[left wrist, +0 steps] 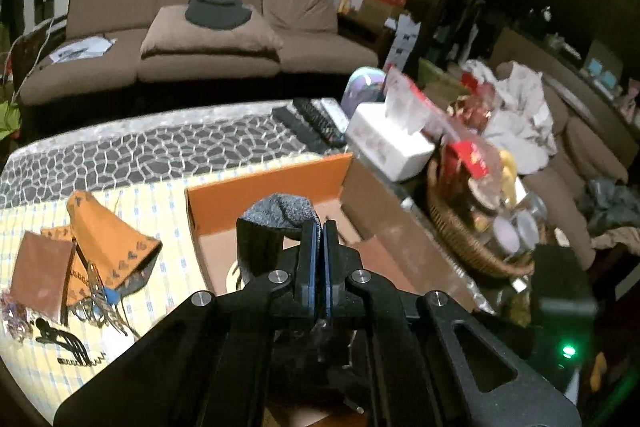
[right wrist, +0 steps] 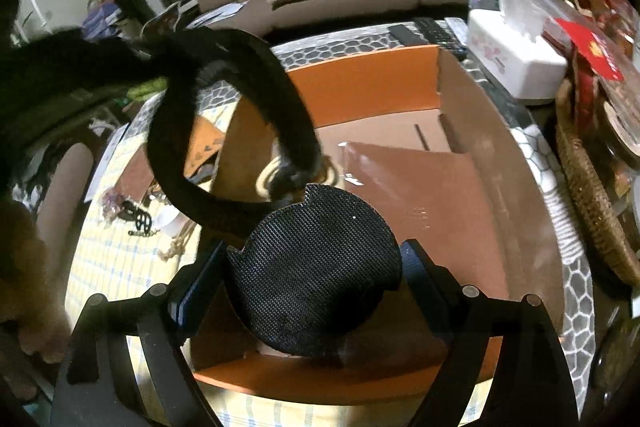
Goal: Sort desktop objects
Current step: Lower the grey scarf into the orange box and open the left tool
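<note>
Cardboard walls of an orange box (right wrist: 360, 83) frame both views on the yellow checked tablecloth (left wrist: 168, 211). Left gripper (left wrist: 319, 227) is pinched tight on a black band with a grey knit lining (left wrist: 276, 213), held above the box's near left part. Right gripper (right wrist: 316, 259) stands wide, its pads touching both sides of a round black mesh pad (right wrist: 316, 275) over the box's near edge. An orange fringed pouch (left wrist: 108, 239) lies left of the box.
</note>
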Available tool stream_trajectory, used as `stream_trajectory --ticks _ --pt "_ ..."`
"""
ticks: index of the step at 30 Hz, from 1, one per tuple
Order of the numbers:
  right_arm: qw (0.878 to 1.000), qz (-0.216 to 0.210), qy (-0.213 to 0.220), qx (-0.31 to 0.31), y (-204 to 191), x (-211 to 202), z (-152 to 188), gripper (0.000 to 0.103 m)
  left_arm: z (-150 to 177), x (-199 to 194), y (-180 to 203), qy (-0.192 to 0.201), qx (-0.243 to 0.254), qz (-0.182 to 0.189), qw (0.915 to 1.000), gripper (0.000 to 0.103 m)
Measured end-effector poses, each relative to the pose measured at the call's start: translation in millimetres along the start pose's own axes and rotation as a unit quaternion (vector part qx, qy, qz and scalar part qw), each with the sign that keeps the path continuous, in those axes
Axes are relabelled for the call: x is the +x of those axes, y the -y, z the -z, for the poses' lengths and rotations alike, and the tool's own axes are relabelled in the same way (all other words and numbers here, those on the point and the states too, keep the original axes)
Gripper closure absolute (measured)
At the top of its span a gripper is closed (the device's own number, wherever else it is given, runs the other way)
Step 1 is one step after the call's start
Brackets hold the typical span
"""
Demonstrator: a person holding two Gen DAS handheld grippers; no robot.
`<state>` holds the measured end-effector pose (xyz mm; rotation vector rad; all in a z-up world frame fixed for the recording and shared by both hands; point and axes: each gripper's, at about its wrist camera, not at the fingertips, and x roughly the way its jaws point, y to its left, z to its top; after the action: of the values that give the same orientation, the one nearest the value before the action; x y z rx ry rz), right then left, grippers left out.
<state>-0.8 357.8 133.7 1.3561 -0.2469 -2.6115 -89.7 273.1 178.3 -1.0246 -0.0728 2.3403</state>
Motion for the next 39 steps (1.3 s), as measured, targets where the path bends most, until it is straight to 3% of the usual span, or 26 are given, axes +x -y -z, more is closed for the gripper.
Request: stream_trajectory --ticks 12,15,17,18,30,36,39 --pt "0.999 0.006 -0.039 -0.032 -14 29 7 0.014 23 41 -12 -0.076 -0.026 0.015 0.9966 0.1" --pt "0.998 0.022 -0.038 -0.037 -11 30 8 0.012 22 43 -16 -0.078 -0.037 0.018 0.9961 0.086" --pt "0.999 0.019 -0.031 -0.033 -9 26 8 0.012 21 40 -22 -0.072 -0.054 0.023 0.9956 0.069" --pt "0.999 0.012 -0.029 -0.026 -7 24 8 0.012 20 39 -24 -0.07 -0.061 0.027 0.9953 0.068" --pt "0.999 0.007 0.017 0.049 24 -2 -4 0.012 22 7 -43 -0.045 -0.077 0.021 0.9958 0.067" --pt "0.997 0.017 0.026 0.077 36 -9 -5 0.012 46 2 -40 -0.059 -0.039 0.01 0.9974 0.077" --pt "0.995 0.018 0.03 0.096 44 -11 -6 0.012 54 7 -34 -0.07 -0.024 0.003 0.9973 0.077"
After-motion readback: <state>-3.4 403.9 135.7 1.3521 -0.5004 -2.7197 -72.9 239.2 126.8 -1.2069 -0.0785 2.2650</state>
